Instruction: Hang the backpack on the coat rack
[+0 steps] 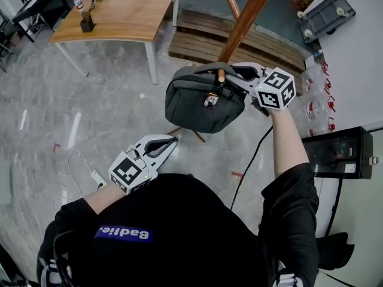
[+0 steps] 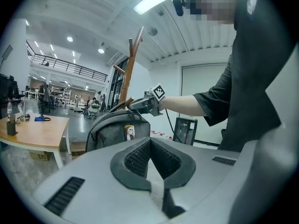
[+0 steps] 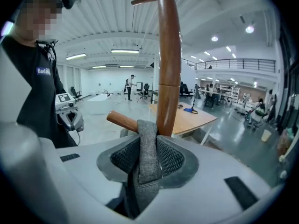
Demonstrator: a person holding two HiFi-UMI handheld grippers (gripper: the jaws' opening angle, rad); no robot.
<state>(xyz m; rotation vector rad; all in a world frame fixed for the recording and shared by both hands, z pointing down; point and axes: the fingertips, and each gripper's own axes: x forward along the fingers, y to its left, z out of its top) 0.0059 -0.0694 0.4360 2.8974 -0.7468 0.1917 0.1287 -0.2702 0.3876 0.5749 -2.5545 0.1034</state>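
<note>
Over grey floor point(image 1: 90, 112), right gripper point(image 1: 230, 75) slack around backpack strap point(image 3: 147, 153) on peg point(image 3: 122, 121), left gripper point(image 1: 169, 141) clenched empty

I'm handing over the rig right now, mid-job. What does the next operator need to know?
Left gripper: shut, empty, held low near the body, apart from the backpack.
Right gripper: fingers open, the grey strap between them, not pinched.
Things: the strap lies over a wooden peg of the coat rack; the backpack appears to hang below it.
Done: strap on the peg.
Left: draw the right gripper back off the strap, probably slowly, and check that the bag stays.
</note>
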